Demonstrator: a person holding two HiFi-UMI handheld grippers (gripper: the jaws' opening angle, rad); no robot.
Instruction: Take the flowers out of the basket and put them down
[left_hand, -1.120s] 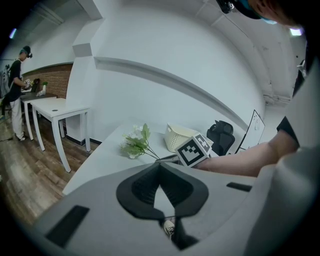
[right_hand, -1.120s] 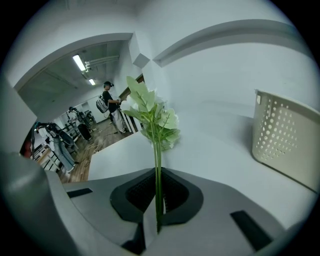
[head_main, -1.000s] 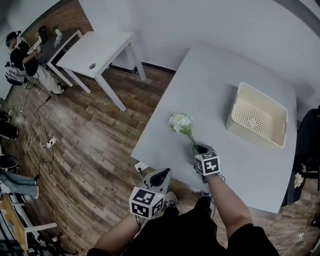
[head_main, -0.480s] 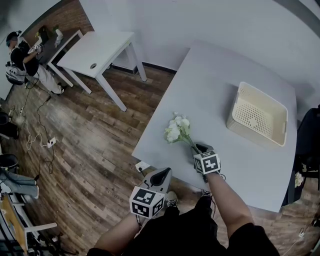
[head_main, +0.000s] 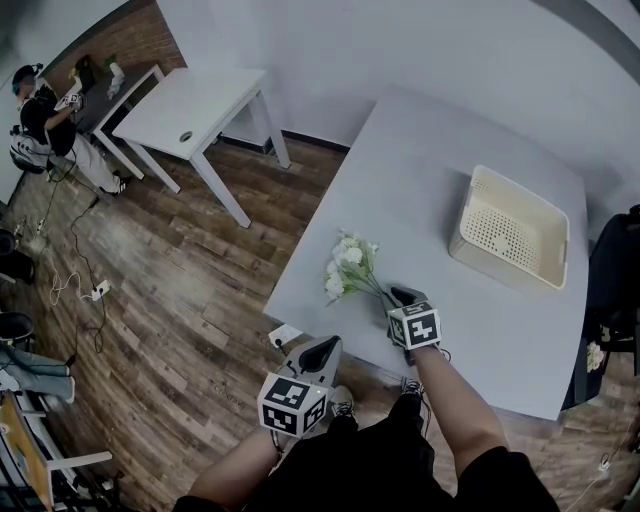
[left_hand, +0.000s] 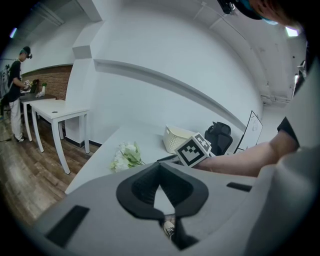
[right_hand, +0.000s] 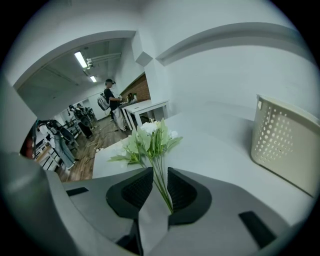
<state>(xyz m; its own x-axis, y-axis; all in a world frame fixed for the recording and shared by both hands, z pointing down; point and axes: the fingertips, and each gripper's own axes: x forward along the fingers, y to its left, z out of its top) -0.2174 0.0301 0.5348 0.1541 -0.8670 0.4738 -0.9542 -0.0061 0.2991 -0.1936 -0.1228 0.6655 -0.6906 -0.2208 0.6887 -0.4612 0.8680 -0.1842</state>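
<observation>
A bunch of white flowers (head_main: 346, 268) with green leaves lies on the grey table (head_main: 430, 150) near its front left edge, blooms pointing left. In the right gripper view the flowers (right_hand: 150, 137) have their thin stems running back between my right gripper's (right_hand: 159, 187) jaws. Those jaws are opening, and the pads stand off the stems. The right gripper (head_main: 400, 296) rests low over the table. The empty cream basket (head_main: 510, 232) stands at the right. My left gripper (head_main: 322, 350) hangs off the table's front edge, shut, with nothing in it.
A white table (head_main: 195, 100) stands over the wooden floor at the far left, with a person (head_main: 40, 110) beyond it. A dark chair (head_main: 612, 270) sits off the grey table's right edge. Cables lie on the floor (head_main: 85, 285).
The flowers have tipped from upright down to the left onto the table. My right gripper's jaws have parted from the stems. The left gripper has not moved.
</observation>
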